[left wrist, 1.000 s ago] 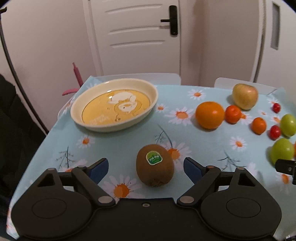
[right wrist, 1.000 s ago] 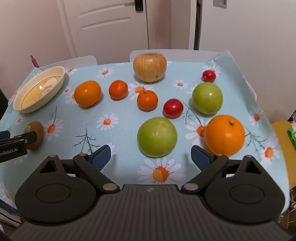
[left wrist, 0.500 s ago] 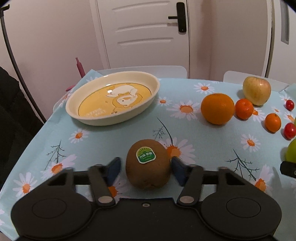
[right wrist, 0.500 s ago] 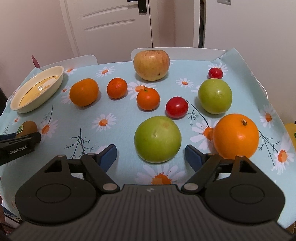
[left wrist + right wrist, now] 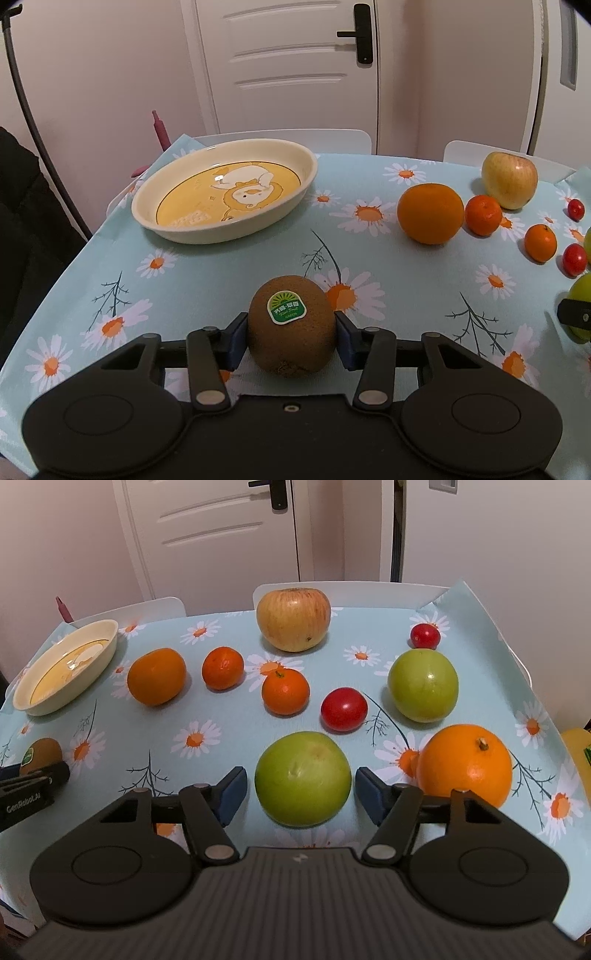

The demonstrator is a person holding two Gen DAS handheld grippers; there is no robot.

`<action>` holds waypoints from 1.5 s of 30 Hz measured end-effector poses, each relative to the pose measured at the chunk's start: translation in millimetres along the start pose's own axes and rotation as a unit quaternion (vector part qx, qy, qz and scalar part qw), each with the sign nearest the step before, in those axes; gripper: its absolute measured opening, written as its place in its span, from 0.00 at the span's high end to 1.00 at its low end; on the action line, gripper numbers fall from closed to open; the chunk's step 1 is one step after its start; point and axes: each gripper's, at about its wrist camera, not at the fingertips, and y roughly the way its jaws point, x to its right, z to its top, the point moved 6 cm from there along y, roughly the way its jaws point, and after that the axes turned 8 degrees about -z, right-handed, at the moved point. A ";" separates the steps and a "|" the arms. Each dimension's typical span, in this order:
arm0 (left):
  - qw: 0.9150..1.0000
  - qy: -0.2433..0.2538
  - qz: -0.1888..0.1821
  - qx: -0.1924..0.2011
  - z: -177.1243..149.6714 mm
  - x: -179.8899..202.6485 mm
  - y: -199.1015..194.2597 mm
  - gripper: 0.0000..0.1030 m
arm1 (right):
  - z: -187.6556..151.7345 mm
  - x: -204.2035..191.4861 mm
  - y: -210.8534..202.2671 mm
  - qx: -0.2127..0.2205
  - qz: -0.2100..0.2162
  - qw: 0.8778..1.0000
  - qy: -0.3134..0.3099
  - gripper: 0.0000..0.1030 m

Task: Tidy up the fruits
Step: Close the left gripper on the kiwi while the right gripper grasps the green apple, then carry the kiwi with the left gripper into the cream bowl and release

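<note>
My left gripper (image 5: 291, 338) is shut on a brown kiwi (image 5: 291, 325) with a green sticker, low over the tablecloth. The cream oval dish (image 5: 225, 192) with a yellow cartoon bottom stands empty beyond it to the left. My right gripper (image 5: 299, 794) is open, its blue pads on either side of a green apple (image 5: 303, 777) with small gaps. An orange (image 5: 465, 764) sits just right of it. The kiwi (image 5: 40, 755) and the left gripper also show at the left edge of the right wrist view.
On the daisy tablecloth (image 5: 221, 753) lie a yellow-red apple (image 5: 293, 618), an orange (image 5: 156, 675), two mandarins (image 5: 222, 667) (image 5: 285, 691), two red tomatoes (image 5: 343, 709) (image 5: 424, 636) and a second green apple (image 5: 423, 685). White chair backs (image 5: 306, 138) and a door stand behind the table.
My left gripper closed onto the kiwi and moved toward the dish. My right gripper moved forward around the green apple and narrowed somewhat.
</note>
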 end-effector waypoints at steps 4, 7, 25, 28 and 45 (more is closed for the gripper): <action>1.000 -0.004 -0.001 0.001 -2.7 -0.2 -4.2 0.50 | 0.3 -1.6 -0.4 0.003 -0.001 1.000 -0.009 0.34; 1.000 -0.012 -0.003 -0.001 -3.9 -0.9 -8.9 0.50 | 2.1 -0.3 -5.2 0.010 0.002 1.000 -0.006 0.34; 0.996 -0.035 0.017 0.074 64.1 -33.2 -85.6 0.51 | 76.7 -58.3 -62.6 0.056 0.083 0.992 -0.070 0.34; 0.995 -0.030 0.023 0.088 81.7 -47.1 -88.3 0.51 | 95.2 -77.8 -66.8 0.063 0.095 0.991 -0.074 0.34; 0.995 0.029 -0.004 0.097 161.5 -122.0 -11.3 0.51 | 168.4 -204.5 -21.9 0.061 0.116 0.990 -0.061 0.34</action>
